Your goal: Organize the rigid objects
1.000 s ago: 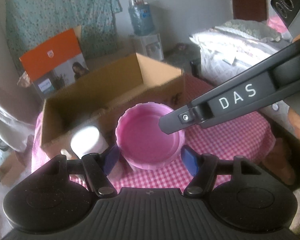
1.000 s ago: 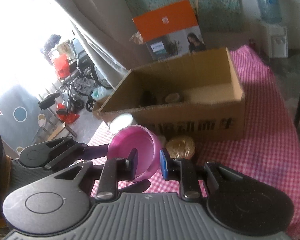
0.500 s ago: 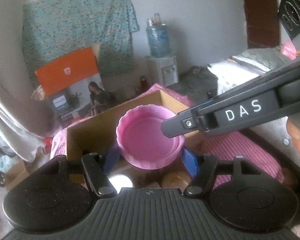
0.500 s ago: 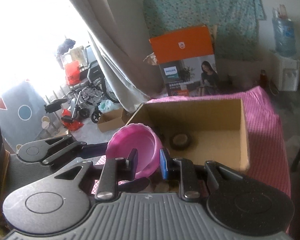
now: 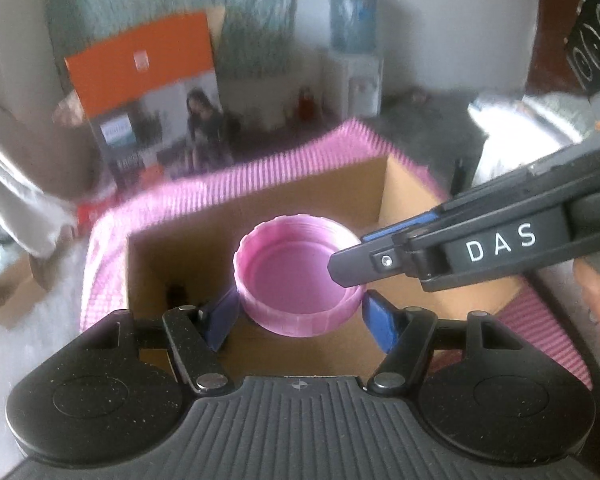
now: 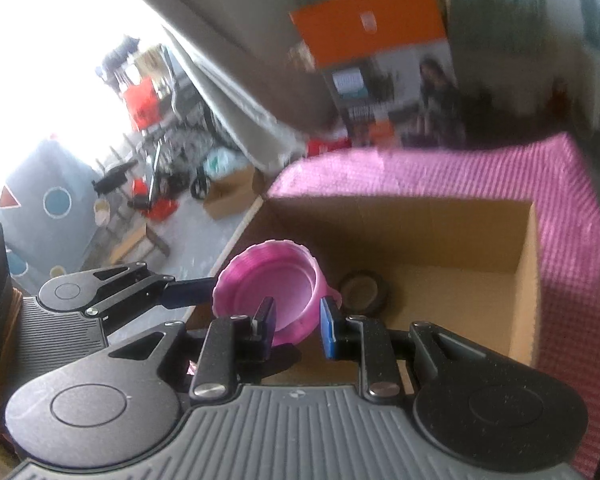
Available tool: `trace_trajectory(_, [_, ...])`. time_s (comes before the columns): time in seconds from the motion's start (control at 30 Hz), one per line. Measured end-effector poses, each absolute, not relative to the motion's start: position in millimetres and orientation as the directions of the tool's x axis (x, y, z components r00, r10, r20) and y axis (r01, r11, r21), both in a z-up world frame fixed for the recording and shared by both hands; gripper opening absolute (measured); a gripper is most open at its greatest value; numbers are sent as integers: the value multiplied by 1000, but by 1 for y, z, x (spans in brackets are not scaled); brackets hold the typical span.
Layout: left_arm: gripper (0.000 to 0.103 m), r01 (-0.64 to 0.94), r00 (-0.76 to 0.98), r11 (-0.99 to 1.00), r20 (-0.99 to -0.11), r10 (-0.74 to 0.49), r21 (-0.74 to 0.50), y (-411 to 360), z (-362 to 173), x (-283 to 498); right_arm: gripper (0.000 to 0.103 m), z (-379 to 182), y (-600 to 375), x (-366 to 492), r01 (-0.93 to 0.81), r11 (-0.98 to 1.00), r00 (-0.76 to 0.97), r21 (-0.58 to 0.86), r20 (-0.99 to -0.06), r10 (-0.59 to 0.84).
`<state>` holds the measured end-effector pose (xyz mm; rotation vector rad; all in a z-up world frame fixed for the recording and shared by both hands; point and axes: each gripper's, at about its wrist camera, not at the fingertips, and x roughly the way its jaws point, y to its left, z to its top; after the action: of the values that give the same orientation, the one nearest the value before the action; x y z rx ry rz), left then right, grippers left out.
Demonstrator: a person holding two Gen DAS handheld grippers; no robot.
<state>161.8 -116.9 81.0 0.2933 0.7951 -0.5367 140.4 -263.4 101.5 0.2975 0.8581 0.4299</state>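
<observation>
1. The bench [image 6: 560, 184] wears a pink checked cloth.
2. An open cardboard box [image 5: 300, 196] sits on it, a dark round object [image 6: 364, 292] inside.
3. The left gripper [image 5: 298, 314], jaws closed on the pink lid [image 5: 296, 280], holds it above the box.
4. The right gripper [image 6: 298, 318], jaws narrowly parted, pinches the lid's rim.
</observation>
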Motion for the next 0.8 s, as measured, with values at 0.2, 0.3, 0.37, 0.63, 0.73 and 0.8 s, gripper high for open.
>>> trace_trajectory(0.2, [68,591,421,806,-862,-281,26,-123,44,197,26,50,-270,190,-177,847,386,501,-757,528])
trace_trajectory(0.3, [68,606,341,795,-907,-247,11,-121,29,209,26,28,-268,208,-149,834,292,532,-782,551])
trace_trajectory(0.37, [68,608,289,794,-929,-231,-8,-119,21,216,26,15,-266,216,-137,828,241,544,-792,561])
trace_trajectory(0.63, [68,599,184,800,-968,-171,-27,-112,4,229,27,-9,-247,236,-119,825,107,552,-819,563])
trace_trajectory(0.73, [71,589,177,807,-970,-168,-32,-111,4,235,27,-14,-243,241,-105,821,75,562,-818,570])
trace_trajectory(0.8, [73,580,174,813,-969,-177,-45,-109,6,236,28,-17,-242,246,-93,818,61,567,-817,573])
